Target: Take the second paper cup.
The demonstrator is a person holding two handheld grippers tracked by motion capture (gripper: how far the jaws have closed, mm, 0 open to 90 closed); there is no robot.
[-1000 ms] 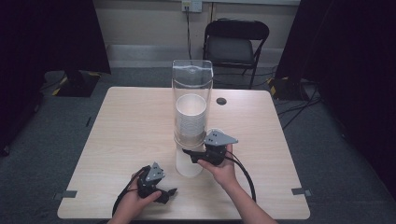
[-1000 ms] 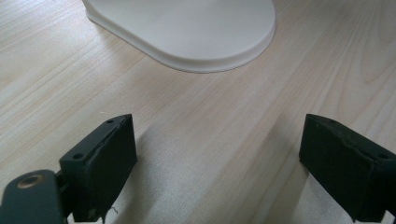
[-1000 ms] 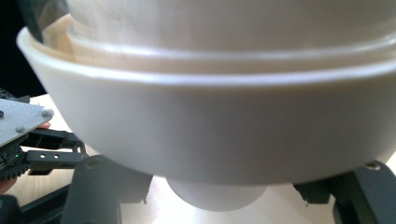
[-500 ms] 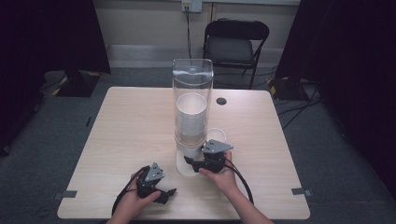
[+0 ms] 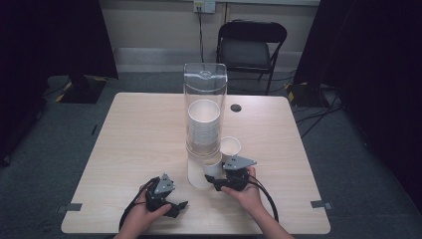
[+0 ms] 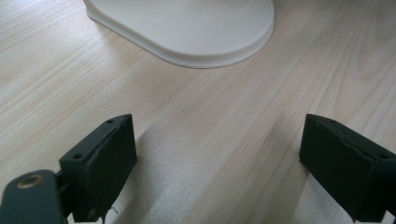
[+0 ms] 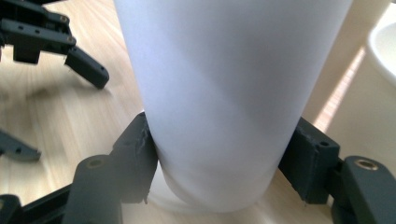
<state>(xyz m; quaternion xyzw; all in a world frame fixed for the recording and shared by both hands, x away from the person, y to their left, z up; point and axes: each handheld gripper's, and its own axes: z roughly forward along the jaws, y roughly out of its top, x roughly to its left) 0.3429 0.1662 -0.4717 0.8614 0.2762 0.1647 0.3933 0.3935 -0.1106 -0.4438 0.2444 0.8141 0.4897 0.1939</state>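
Note:
A clear tube dispenser (image 5: 204, 92) on a cream base (image 5: 198, 180) holds a stack of white paper cups (image 5: 203, 124). Just below its outlet, my right gripper (image 5: 212, 181) is shut on a single white paper cup (image 5: 214, 168), with the cup's bottom close to the tabletop. In the right gripper view both pads (image 7: 136, 161) press the cup's (image 7: 224, 93) lower sides; the jaws have just been opening slightly with the cup still between them. My left gripper (image 5: 177, 206) rests open on the table left of the base, with nothing between its jaws (image 6: 217, 163).
Another paper cup (image 5: 230, 147) stands upright on the table right of the dispenser. A small dark disc (image 5: 236, 107) lies farther back. A folding chair (image 5: 251, 45) stands beyond the wooden table (image 5: 134, 134). The dispenser's base (image 6: 196, 28) lies just ahead of the left jaws.
My right gripper has sunk toward the table and come a little nearer, with the cup in it. The left gripper has stayed put.

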